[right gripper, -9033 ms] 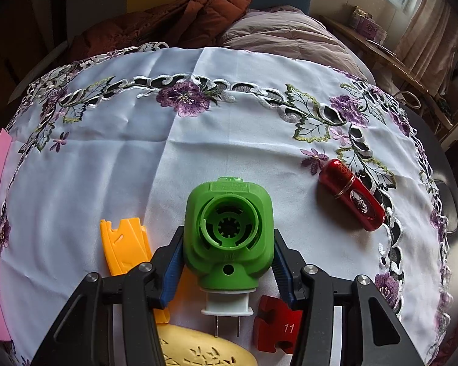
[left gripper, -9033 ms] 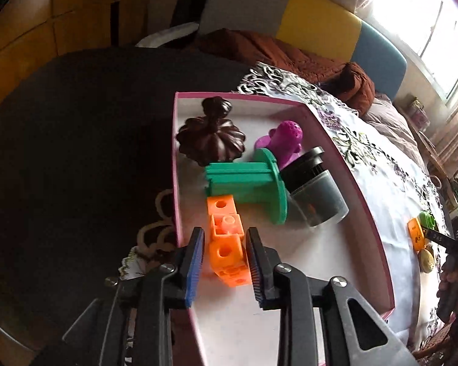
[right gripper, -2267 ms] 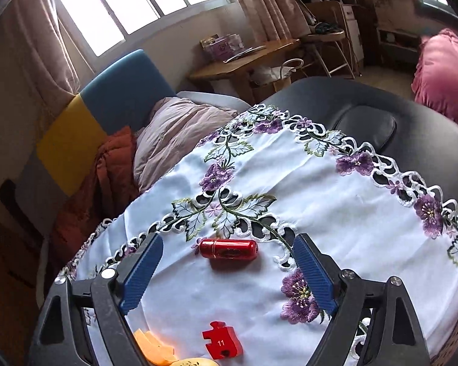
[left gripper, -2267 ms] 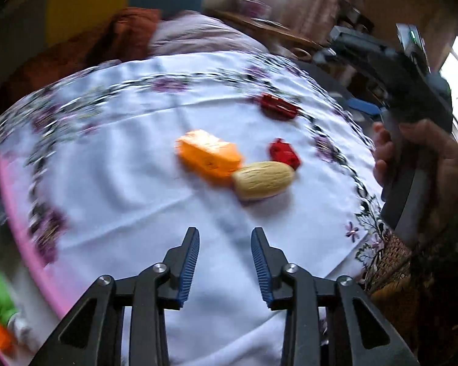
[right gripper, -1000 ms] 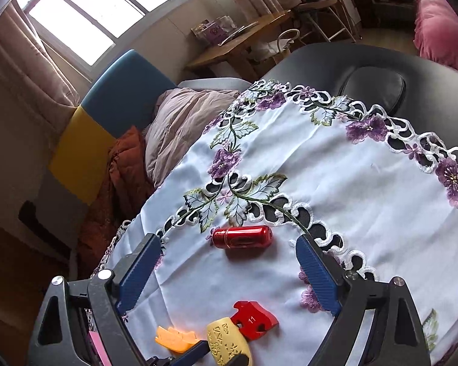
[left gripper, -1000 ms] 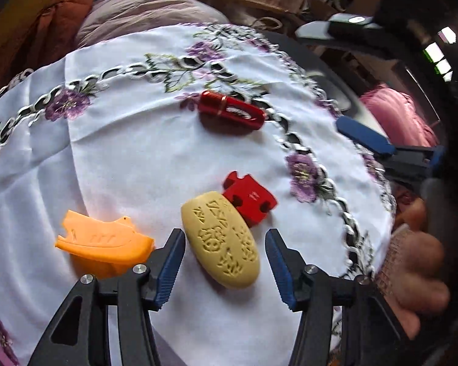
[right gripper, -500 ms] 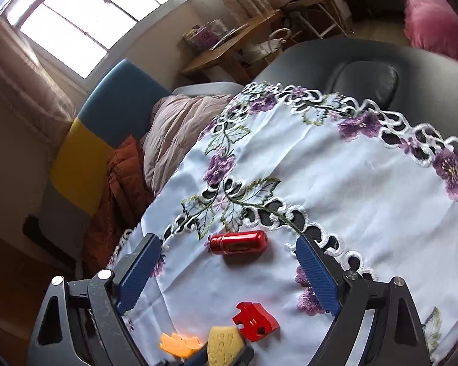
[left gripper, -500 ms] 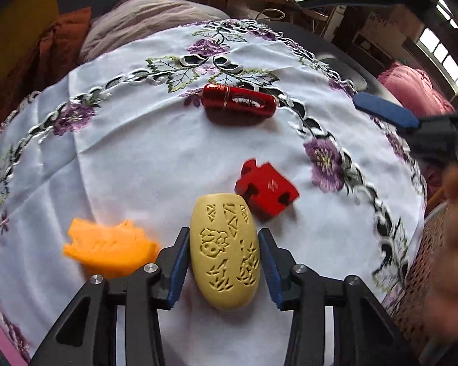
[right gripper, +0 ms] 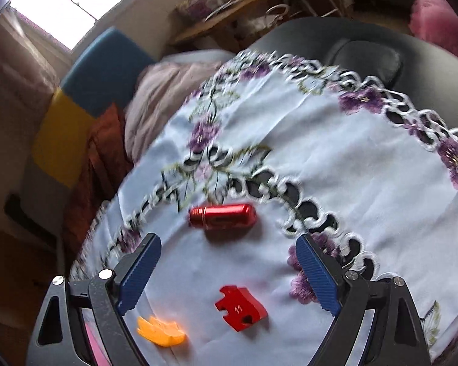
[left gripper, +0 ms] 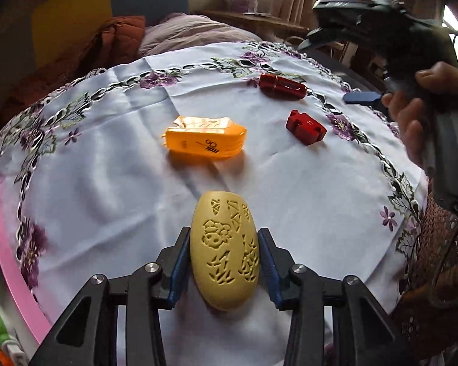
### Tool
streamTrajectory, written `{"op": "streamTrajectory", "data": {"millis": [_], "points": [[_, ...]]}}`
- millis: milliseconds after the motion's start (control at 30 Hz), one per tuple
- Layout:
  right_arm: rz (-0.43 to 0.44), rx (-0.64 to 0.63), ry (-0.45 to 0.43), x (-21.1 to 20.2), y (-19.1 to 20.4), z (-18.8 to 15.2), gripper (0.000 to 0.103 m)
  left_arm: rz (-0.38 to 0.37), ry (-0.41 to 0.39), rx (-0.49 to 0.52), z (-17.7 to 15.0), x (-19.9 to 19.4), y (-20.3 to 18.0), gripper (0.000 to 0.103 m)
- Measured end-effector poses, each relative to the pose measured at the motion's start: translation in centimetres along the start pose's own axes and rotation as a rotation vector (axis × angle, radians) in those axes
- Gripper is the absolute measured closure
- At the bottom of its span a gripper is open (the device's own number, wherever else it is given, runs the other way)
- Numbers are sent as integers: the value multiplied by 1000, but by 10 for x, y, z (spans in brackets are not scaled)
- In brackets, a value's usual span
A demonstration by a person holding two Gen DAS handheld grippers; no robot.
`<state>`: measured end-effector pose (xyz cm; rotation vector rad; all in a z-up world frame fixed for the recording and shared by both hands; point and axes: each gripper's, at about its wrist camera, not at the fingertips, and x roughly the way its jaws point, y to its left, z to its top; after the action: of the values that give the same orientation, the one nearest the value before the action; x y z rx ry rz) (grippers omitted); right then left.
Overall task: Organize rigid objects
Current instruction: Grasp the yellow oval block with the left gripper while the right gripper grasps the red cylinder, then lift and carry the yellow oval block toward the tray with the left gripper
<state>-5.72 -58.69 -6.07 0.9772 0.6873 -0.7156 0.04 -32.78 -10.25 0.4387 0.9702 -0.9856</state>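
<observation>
Yellow carved oval gripped between closing blue pads of left gripper, above white embroidered cloth. Beyond oval: orange piece, red puzzle piece, red cylinder. Right gripper spread wide, empty, over red puzzle piece.

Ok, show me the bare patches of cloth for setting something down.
Free: tablecloth between pink tray rim and orange piece; also right of yellow oval. Crowded: around red puzzle piece and red cylinder.
</observation>
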Motion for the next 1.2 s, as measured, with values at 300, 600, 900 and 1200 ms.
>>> {"op": "streamTrajectory", "data": {"millis": [300,600,900,1200], "points": [[-184,-191,29,43,38,16,4,-22,-22,-19,-3,-1,4,62],[-254,-234,42,72,40,16,4,-49,-41,-62,-6,-2,9,62],[-260,-375,69,89,60,1,29,-43,-53,-76,-7,-5,8,62],[-222,-520,112,99,79,-14,28,-17,-54,-76,-11,-11,7,62]]}}
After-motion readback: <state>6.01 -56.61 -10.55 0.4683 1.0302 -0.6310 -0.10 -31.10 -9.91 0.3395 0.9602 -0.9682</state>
